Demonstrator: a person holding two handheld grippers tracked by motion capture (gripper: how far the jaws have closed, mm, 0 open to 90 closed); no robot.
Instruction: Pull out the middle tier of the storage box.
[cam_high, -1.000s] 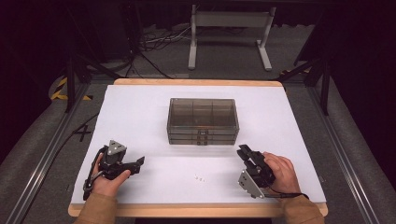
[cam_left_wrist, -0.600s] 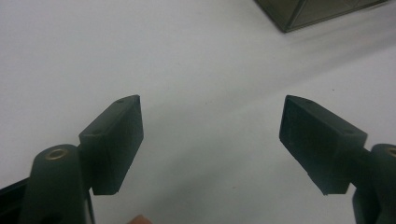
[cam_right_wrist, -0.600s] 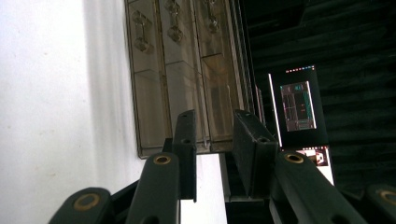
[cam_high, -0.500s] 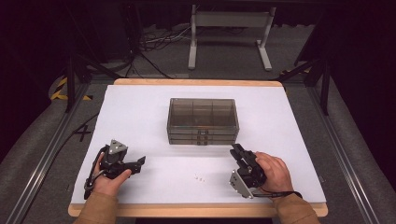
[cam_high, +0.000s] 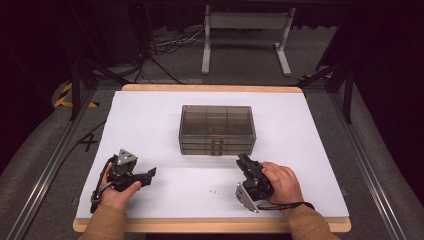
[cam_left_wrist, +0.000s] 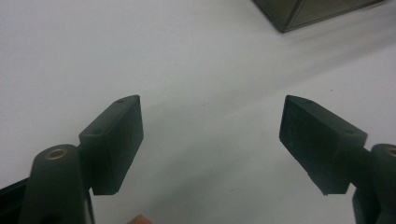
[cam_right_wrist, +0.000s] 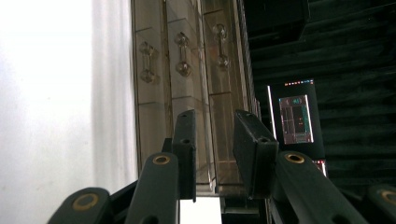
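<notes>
Dark room — grey floor, white metal stand, cables behind.

drawer box mid-table, grippers before it

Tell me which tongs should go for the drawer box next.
Right, probably. The right tongs sit just off the drawer box, aimed at its handles. The left tongs lie farther off, over bare table.
</notes>
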